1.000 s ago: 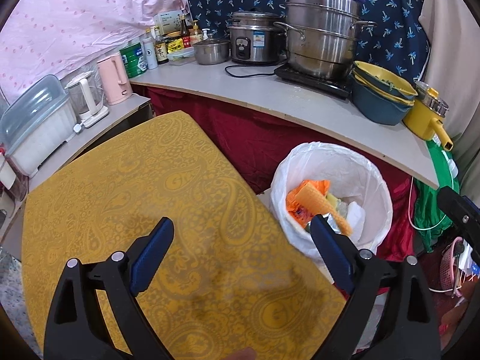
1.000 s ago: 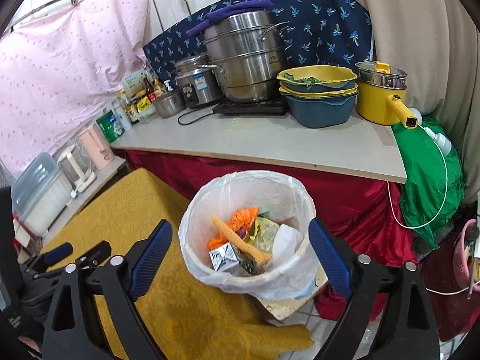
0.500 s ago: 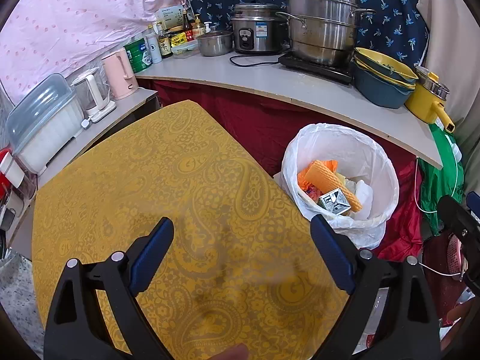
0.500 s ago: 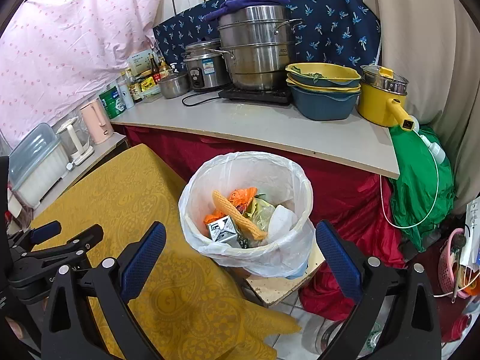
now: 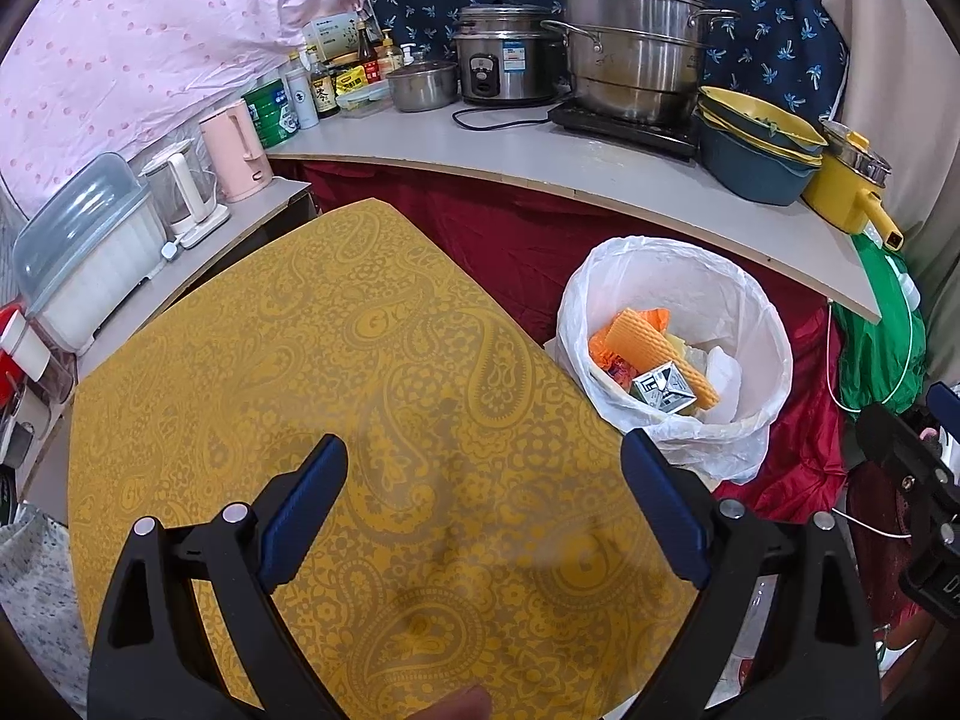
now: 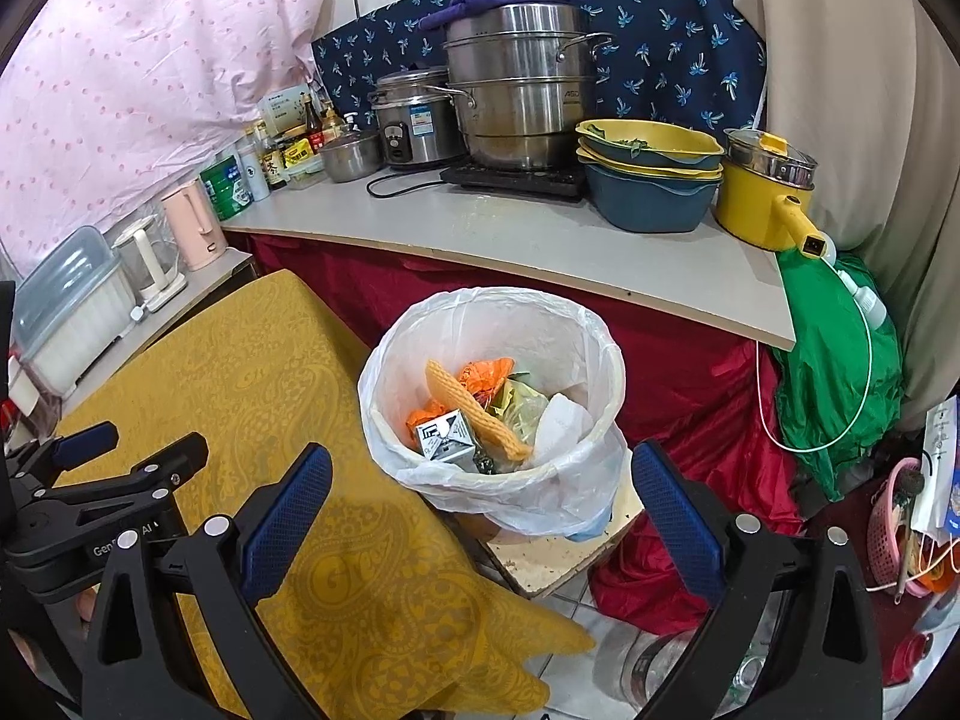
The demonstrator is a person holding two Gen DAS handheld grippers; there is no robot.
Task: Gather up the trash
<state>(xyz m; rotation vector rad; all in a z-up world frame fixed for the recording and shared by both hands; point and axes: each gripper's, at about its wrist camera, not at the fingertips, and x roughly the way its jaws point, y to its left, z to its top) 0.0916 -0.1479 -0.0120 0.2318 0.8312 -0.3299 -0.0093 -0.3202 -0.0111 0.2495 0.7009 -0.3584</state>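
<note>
A bin lined with a white bag (image 5: pixel 750 306) (image 6: pixel 576 330) stands beside the table with the yellow patterned cloth (image 5: pixel 336 360) (image 6: pixel 252 372). Inside lie an orange wrapper (image 6: pixel 486 372), a yellow corrugated piece (image 6: pixel 474 414), a small silver carton (image 6: pixel 447 438) (image 5: pixel 663 389) and white paper (image 6: pixel 561 420). My left gripper (image 5: pixel 483 480) is open and empty above the cloth. My right gripper (image 6: pixel 480 489) is open and empty, above the bin's near rim. The left gripper also shows at the left of the right wrist view (image 6: pixel 129 450).
A grey counter (image 6: pixel 540 240) behind the bin carries steel pots (image 6: pixel 522 96), a rice cooker (image 6: pixel 414 123), stacked bowls (image 6: pixel 651 180), a yellow pot (image 6: pixel 765 198), bottles and kettles. A green bag (image 6: pixel 834 360) hangs at right. Red cloth (image 6: pixel 690 384) drapes under the counter.
Both grippers have drawn back and up from the bin; the silver carton now lies in the bin. Both stay open.
</note>
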